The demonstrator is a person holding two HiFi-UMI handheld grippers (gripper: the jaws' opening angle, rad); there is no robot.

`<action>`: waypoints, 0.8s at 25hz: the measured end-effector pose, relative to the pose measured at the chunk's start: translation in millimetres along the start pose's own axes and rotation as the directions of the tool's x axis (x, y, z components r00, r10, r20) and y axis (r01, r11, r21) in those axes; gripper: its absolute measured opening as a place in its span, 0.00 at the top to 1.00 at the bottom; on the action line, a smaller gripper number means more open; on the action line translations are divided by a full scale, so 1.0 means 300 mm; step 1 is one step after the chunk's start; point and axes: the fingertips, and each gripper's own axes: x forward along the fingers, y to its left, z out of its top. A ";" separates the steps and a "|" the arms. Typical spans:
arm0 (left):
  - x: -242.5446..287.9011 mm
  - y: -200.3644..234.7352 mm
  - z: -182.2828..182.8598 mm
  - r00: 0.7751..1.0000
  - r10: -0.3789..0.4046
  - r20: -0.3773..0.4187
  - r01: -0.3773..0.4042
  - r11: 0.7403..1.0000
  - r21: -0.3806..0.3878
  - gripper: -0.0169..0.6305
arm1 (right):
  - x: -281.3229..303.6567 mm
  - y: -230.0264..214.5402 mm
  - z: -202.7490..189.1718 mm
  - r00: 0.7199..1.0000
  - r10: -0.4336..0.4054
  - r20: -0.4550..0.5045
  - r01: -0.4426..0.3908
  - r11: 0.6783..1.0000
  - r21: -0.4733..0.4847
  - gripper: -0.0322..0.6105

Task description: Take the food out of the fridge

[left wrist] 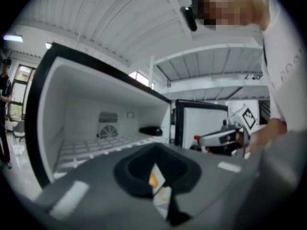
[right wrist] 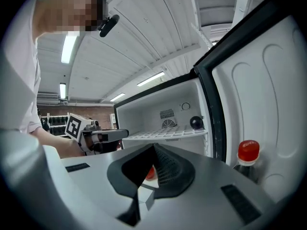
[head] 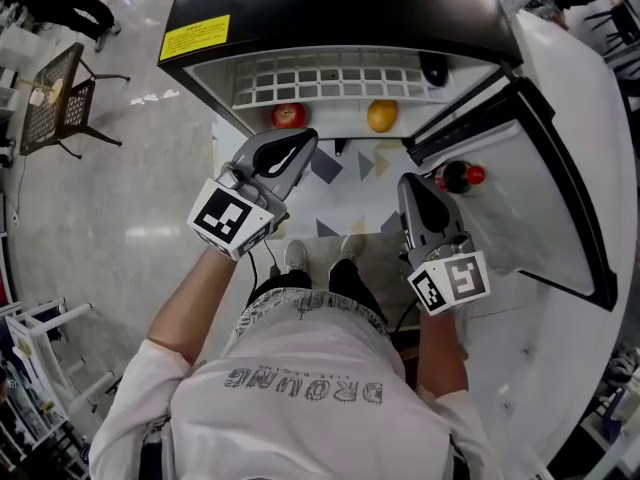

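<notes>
Left gripper (head: 297, 148), jaws pressed together and empty, should spread them before reaching in, red apple (head: 288, 116) just ahead at 12 o'clock under the wire shelf (head: 330, 80) of the fridge (head: 350, 8), orange (head: 381, 116) at 11 o'clock from the right gripper (head: 413, 188), jaws likewise closed on nothing.

**Gloss on the cabinet, matt on the tools**

The fridge (head: 330, 8) has a glossy black top. Its lining is smooth white plastic, and the shelf (head: 330, 76) is a white-coated wire grid. The door liner (head: 570, 118) is the same smooth plastic, faintly shiny. The left gripper (head: 300, 148) and right gripper (head: 412, 183) have matt grey plastic shells. The apple (head: 288, 115) is shiny red — the orange (head: 381, 115) looks duller. The floor (head: 120, 198) is polished and reflective, and the T-shirt (head: 300, 408) is white cloth.
</notes>
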 end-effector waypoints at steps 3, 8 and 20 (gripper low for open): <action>0.077 -0.013 0.007 1.000 0.001 -0.007 -0.001 1.000 0.026 0.96 | -0.005 -0.038 0.020 1.000 0.010 0.008 -0.010 1.000 0.005 0.96; 0.207 -0.041 0.049 1.000 0.008 -0.013 -0.007 0.997 0.073 0.96 | -0.018 -0.089 0.043 0.999 0.028 0.026 -0.029 0.999 0.026 0.96; 0.442 -0.086 0.139 0.998 0.008 -0.069 0.006 0.979 0.202 0.86 | -0.055 -0.153 0.017 0.997 0.071 0.034 -0.072 0.996 0.056 0.96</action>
